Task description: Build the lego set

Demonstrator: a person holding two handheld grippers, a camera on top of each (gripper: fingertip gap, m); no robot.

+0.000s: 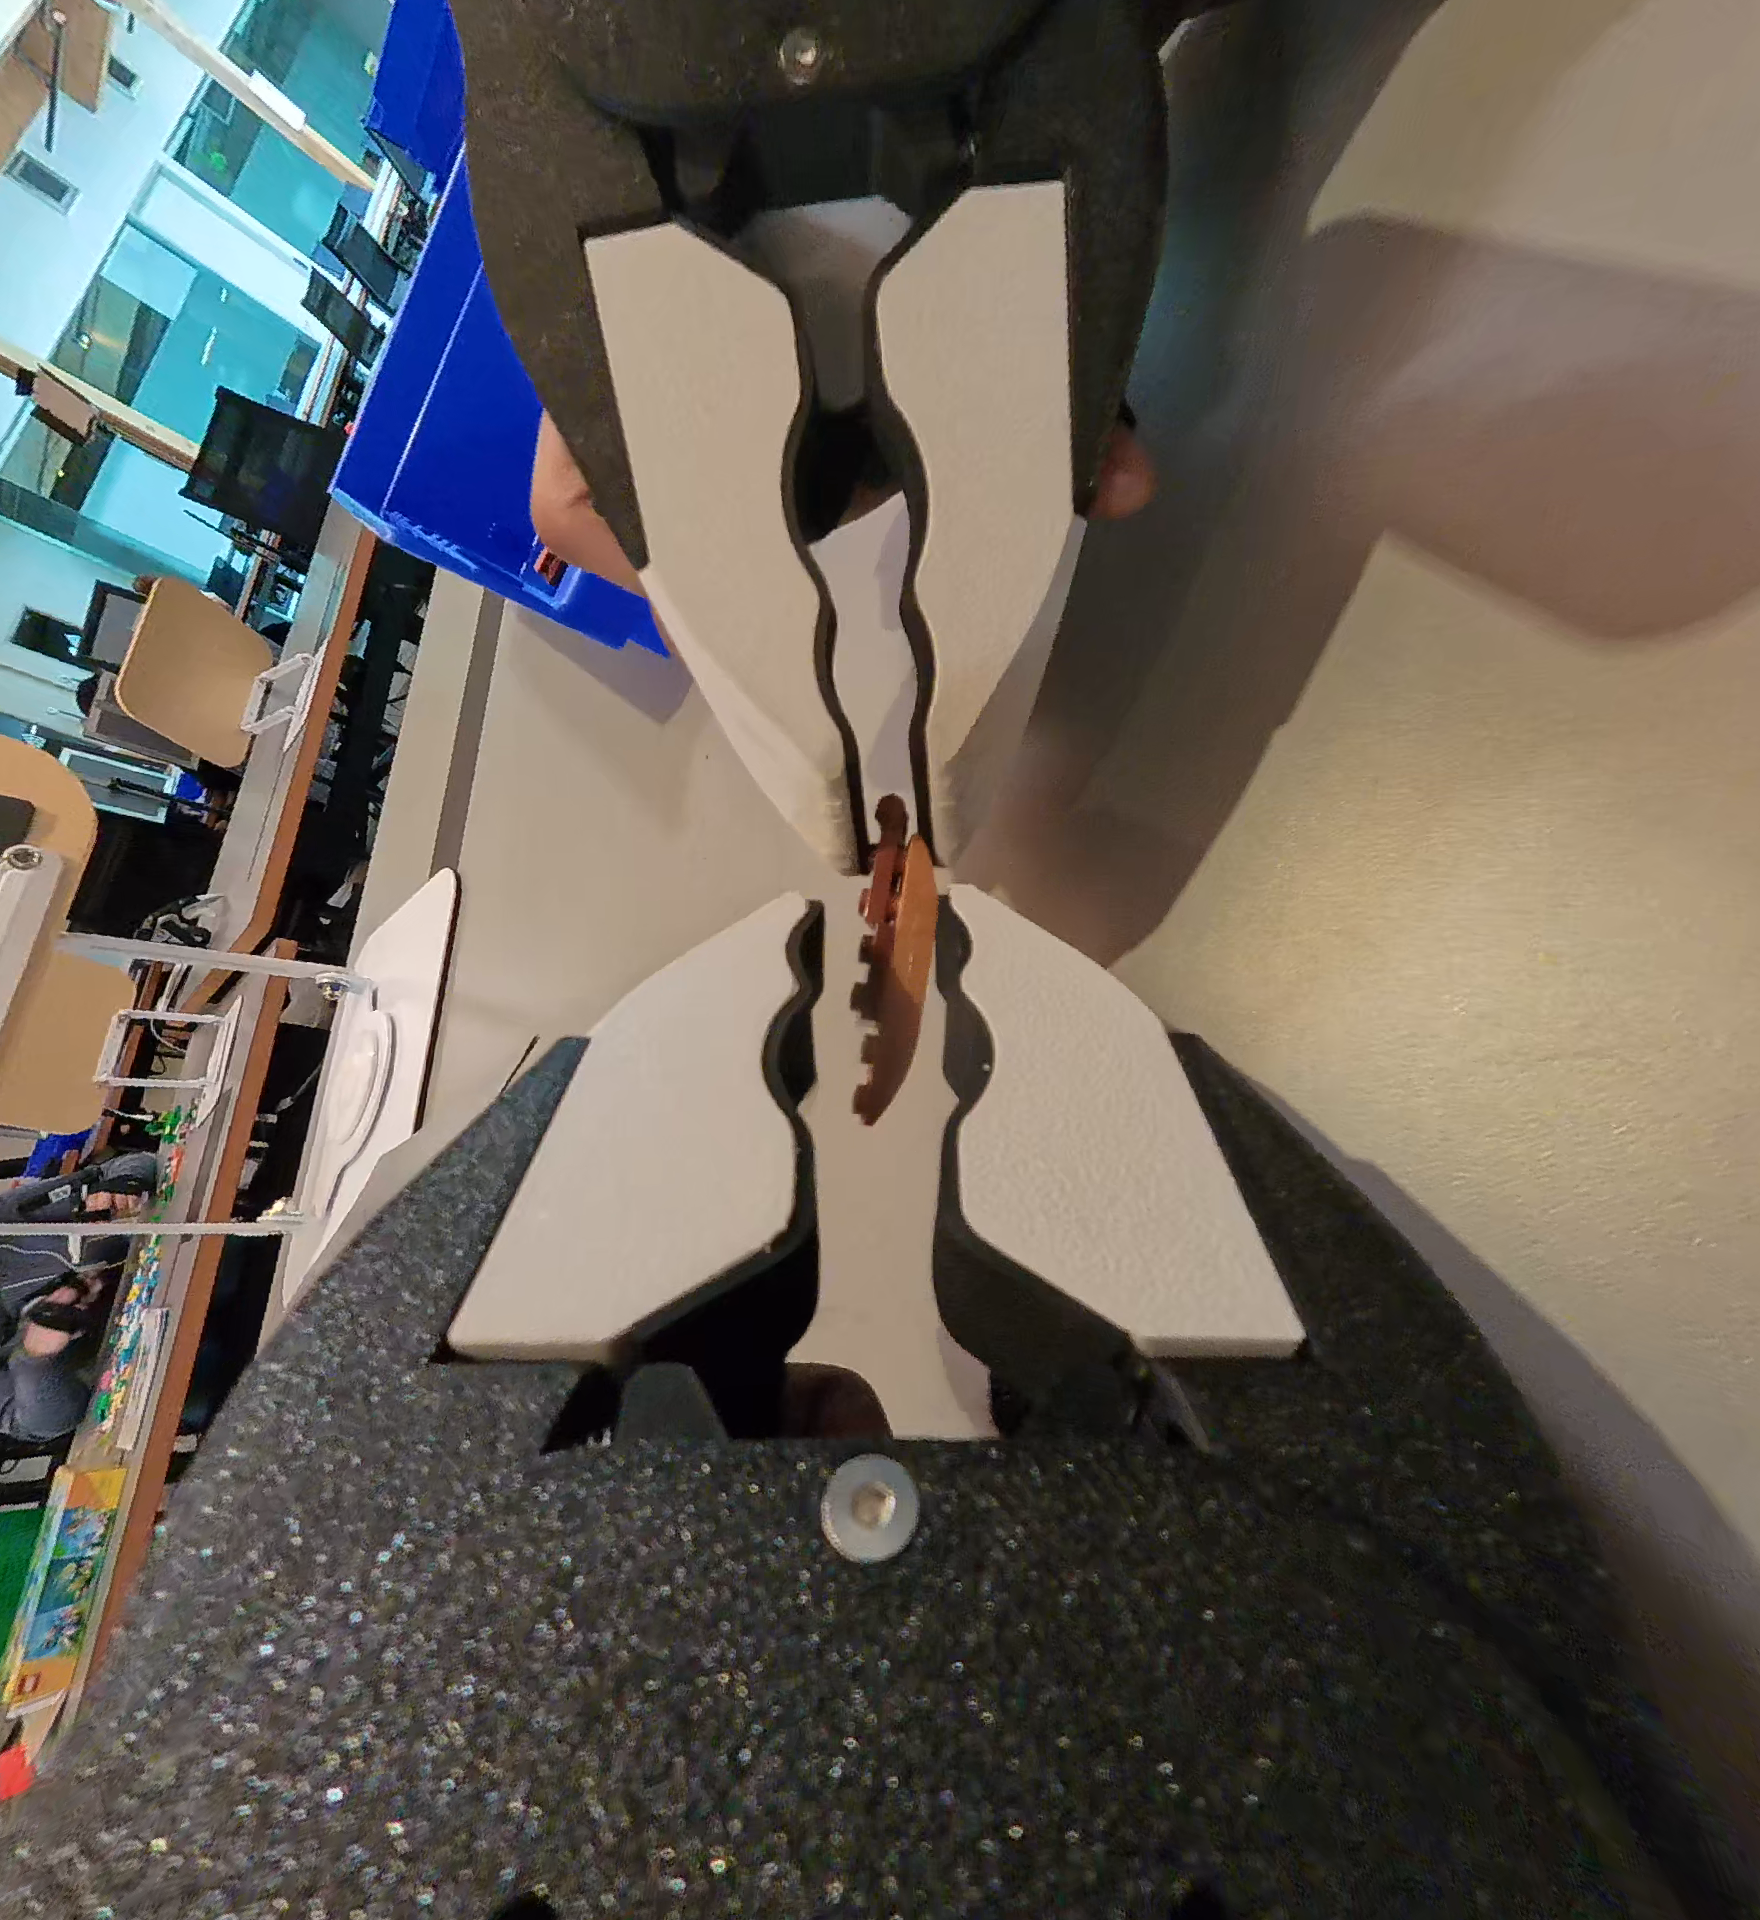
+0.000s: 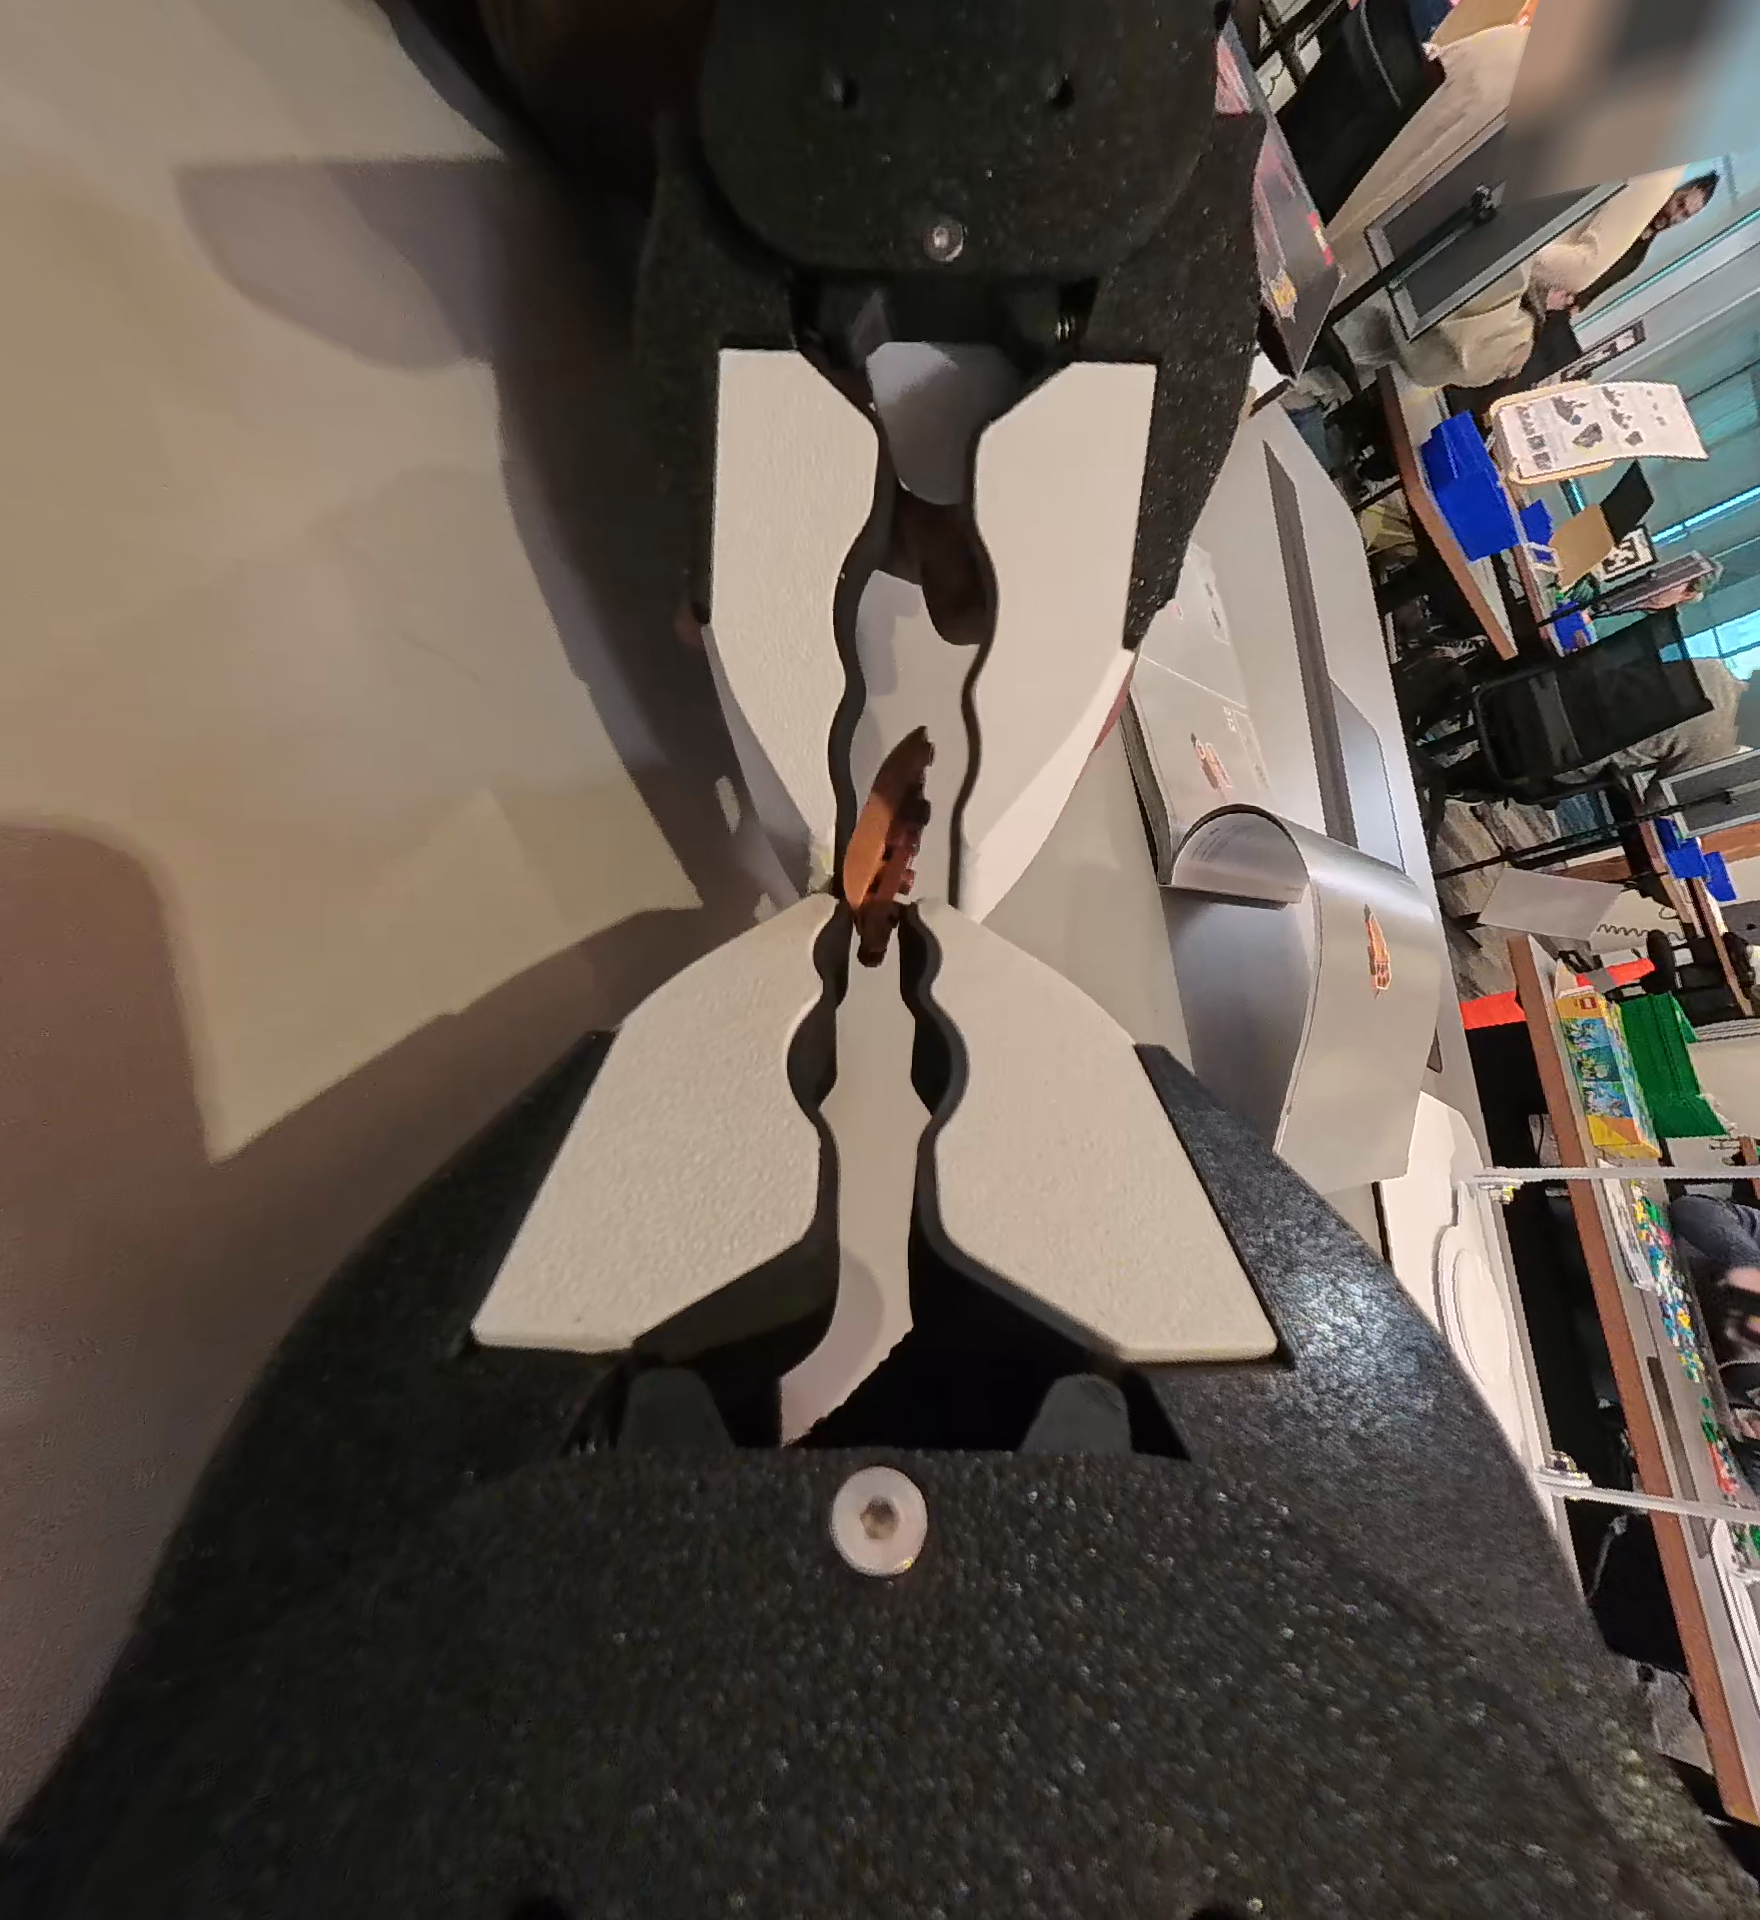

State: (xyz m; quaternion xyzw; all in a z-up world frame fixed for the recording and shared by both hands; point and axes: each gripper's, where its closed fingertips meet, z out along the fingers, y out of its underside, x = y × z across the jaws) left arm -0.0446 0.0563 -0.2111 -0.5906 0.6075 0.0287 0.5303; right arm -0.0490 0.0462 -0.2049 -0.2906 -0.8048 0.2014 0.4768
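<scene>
A brown studded lego plate [image 1: 902, 966] hangs edge-on between my two grippers, which face each other tip to tip above the grey table [image 1: 564, 810]. My right gripper [image 2: 874, 914] is shut on one end of the plate [image 2: 881, 831]; in the left wrist view it comes in from the top [image 1: 897, 852]. My left gripper [image 1: 881, 904] straddles the plate's other end, jaws a little apart, with a gap on the stud side. It shows at the top of the right wrist view [image 2: 891, 888].
A blue bin [image 1: 460, 416] stands on the table behind the grippers. A white board on a clear stand [image 1: 398, 1039] is beside it. An open instruction booklet [image 2: 1302, 935] lies at the right. A lego box [image 2: 1603, 1081] and people are at other tables. Only a small space, under 4 cm, lies between the two pairs of fingers.
</scene>
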